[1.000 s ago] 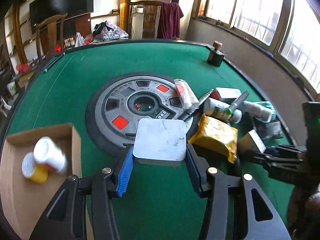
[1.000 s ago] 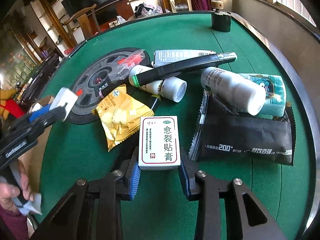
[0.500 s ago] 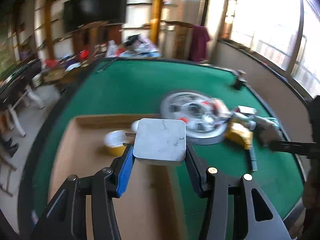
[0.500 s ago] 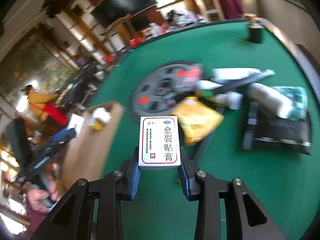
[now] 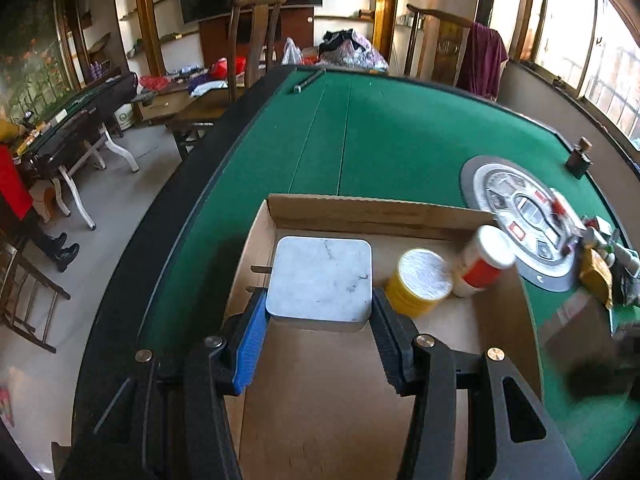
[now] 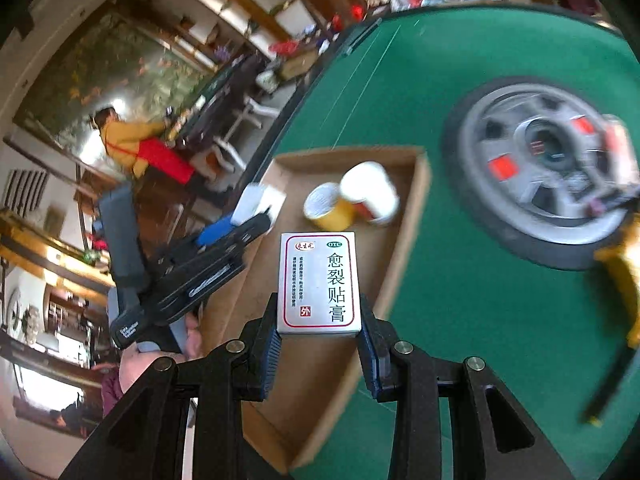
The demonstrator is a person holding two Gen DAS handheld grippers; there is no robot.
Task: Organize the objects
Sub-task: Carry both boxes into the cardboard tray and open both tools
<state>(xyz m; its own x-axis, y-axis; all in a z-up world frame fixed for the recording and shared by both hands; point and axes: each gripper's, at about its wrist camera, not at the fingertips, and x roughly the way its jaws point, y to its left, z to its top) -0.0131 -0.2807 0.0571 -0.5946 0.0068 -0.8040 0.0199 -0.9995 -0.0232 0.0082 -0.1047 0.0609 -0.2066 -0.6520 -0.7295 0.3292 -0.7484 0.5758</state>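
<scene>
Both my grippers have swung from the clutter over to the box. Left view: my left gripper clamps the white tin over the box, beside the yellow can and white bottle. Right view: my right gripper grips the carton above the box's near end, just beside the table felt.

Both fisheye cameras ride close behind their gripper fingers, tilted down at the green felt table. The left wrist view looks straight over the shallow brown cardboard tray; the right wrist view sees that same tray from its other side, rolled. Both share the round grey centre console.
</scene>
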